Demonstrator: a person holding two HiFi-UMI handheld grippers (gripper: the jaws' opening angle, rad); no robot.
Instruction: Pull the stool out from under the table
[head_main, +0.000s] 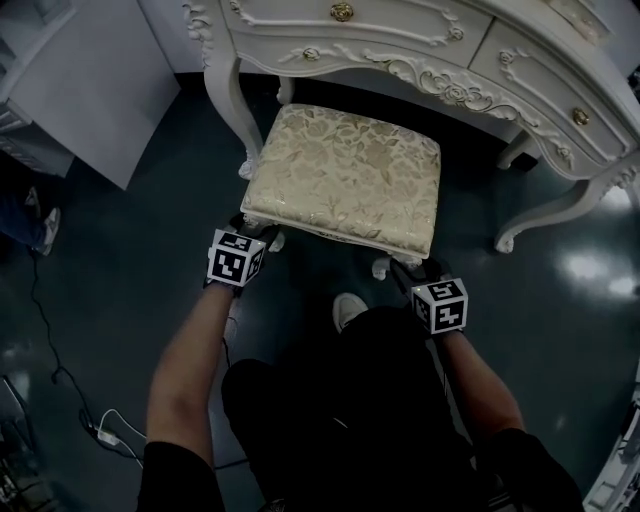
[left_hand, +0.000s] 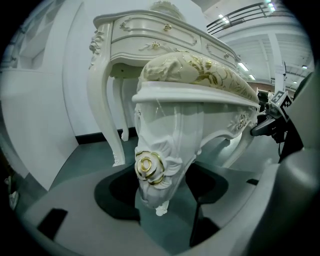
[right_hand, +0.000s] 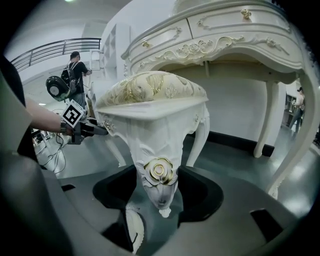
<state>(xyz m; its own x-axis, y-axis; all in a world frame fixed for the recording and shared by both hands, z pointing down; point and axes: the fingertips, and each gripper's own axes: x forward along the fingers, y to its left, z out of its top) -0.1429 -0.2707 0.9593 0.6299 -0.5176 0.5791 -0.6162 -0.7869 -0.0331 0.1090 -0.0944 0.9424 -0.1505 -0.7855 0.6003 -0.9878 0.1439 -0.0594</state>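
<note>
The stool (head_main: 345, 175), white with a cream floral cushion, stands on the dark floor with its far half under the white dressing table (head_main: 420, 45). My left gripper (head_main: 258, 230) is at the stool's front left leg. In the left gripper view the carved leg with a gold rose (left_hand: 150, 167) sits between the black pads (left_hand: 117, 192), which close on it. My right gripper (head_main: 405, 268) holds the front right leg (right_hand: 159, 175) the same way, jaws pressed to both sides. Each gripper also shows in the other's view: right gripper (left_hand: 270, 125), left gripper (right_hand: 80, 127).
The table's curved legs (head_main: 235, 110) (head_main: 545, 215) flank the stool. A white cabinet (head_main: 80, 80) stands at the left, and cables (head_main: 70, 385) lie on the floor. The person's shoe (head_main: 347, 310) is just behind the stool. Another person (right_hand: 76, 65) stands far off.
</note>
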